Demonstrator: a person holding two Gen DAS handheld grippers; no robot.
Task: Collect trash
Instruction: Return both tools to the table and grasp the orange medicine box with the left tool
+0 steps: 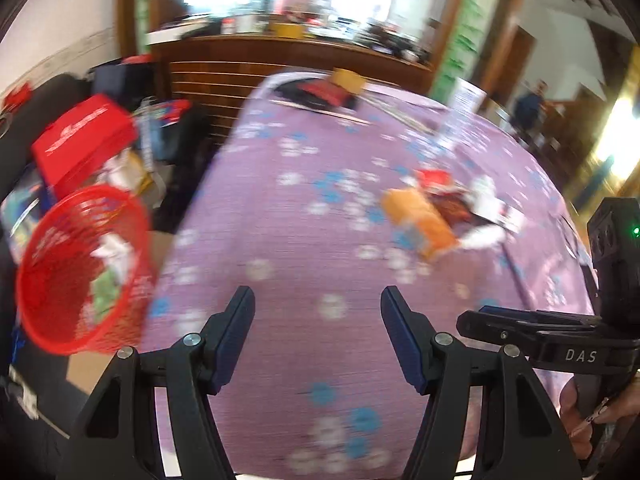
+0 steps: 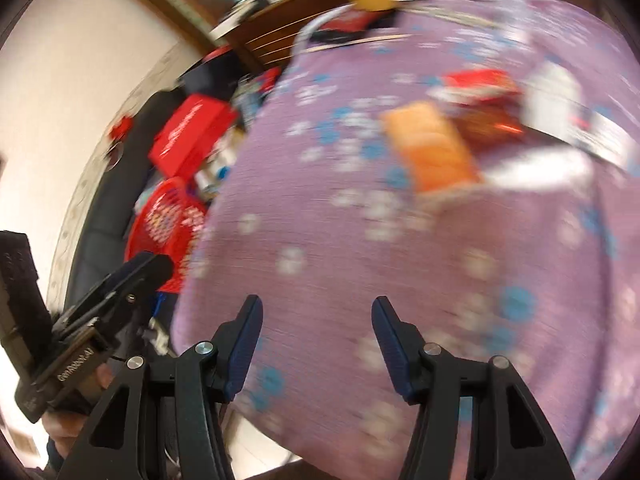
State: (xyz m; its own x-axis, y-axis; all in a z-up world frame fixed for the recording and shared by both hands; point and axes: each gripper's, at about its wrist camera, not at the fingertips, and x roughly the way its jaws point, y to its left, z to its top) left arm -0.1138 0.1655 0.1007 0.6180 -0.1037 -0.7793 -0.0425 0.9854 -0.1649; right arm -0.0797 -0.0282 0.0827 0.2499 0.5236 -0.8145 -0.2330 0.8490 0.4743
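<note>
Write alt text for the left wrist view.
The open left gripper hovers, holding nothing, over a table under a purple flowered cloth. A pile of wrappers, an orange packet nearest, lies ahead to the right. A red mesh basket with some trash in it sits off the table's left edge. The right gripper shows at lower right.

Before you stands the table, draped in a purple cloth with white and blue flowers. At two o'clock on it lies a blurred cluster: an orange rectangular packet, a red crumpled wrapper and white paper scraps. At twelve o'clock, the far edge carries a dark flat item.
</note>
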